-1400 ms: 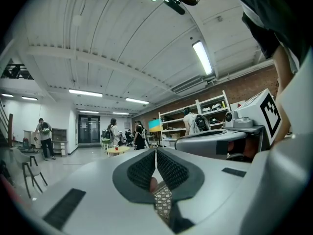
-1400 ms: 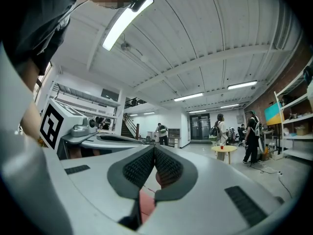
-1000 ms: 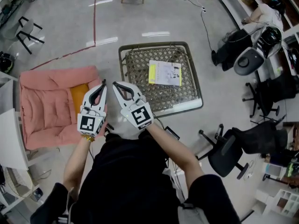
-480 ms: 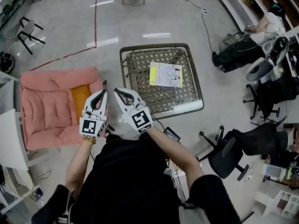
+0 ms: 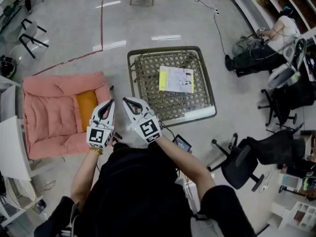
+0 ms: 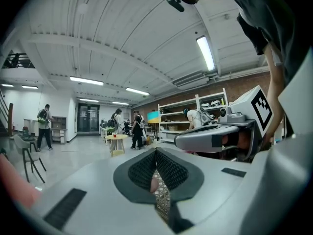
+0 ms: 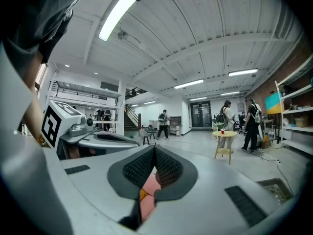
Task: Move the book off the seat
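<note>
Book (image 5: 175, 79) lay on woven seat (image 5: 148, 70). Left gripper (image 5: 110, 102) and right gripper (image 5: 125, 101) fully closed, empty, near torso, well apart from book; probably idle.

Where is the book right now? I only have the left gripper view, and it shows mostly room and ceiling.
Observer: In the head view the book lies flat on the woven seat, toward its right half.
Operator: Is either gripper at it?
Observer: No. The left gripper and right gripper hover side by side by the seat's near-left corner, well apart from the book.
Operator: Is the right one holding anything?
Observer: Its own view shows the jaws closed together with nothing held.
</note>
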The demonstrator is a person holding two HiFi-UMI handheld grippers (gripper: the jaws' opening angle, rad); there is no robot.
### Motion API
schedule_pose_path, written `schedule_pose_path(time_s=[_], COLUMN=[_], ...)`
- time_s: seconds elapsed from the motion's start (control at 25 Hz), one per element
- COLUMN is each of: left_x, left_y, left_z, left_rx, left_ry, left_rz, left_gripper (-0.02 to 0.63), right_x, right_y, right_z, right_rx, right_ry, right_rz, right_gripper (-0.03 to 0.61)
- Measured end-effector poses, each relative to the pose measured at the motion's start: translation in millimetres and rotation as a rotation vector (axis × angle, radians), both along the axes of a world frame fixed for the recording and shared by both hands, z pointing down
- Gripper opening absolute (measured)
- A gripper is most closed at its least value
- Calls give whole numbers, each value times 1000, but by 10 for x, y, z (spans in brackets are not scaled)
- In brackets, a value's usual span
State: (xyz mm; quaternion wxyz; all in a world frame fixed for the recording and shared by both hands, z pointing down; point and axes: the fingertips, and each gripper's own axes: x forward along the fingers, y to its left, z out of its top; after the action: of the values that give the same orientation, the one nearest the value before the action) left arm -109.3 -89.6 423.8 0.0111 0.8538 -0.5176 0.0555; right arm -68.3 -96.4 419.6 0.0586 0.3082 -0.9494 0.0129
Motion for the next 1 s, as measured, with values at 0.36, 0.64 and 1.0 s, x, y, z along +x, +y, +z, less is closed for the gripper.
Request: schedule_pose_path(time_s=[0.36, 0.64, 1.0], left_x=[36, 51, 48], left_y=[117, 178, 160], left_z=[196, 237, 211], left_rx=[-55, -82, -56], left_ry=[-8, -12, 15], left_rz=[8, 6, 0], left_gripper=[12, 12, 12], right_x=[22, 37, 19], right_y=[84, 102, 109], right_z=[201, 248, 232], right_rx=[-23, -26, -30], right_ry=[46, 54, 51], right_rz=[13, 17, 14], right_gripper=[15, 15, 15])
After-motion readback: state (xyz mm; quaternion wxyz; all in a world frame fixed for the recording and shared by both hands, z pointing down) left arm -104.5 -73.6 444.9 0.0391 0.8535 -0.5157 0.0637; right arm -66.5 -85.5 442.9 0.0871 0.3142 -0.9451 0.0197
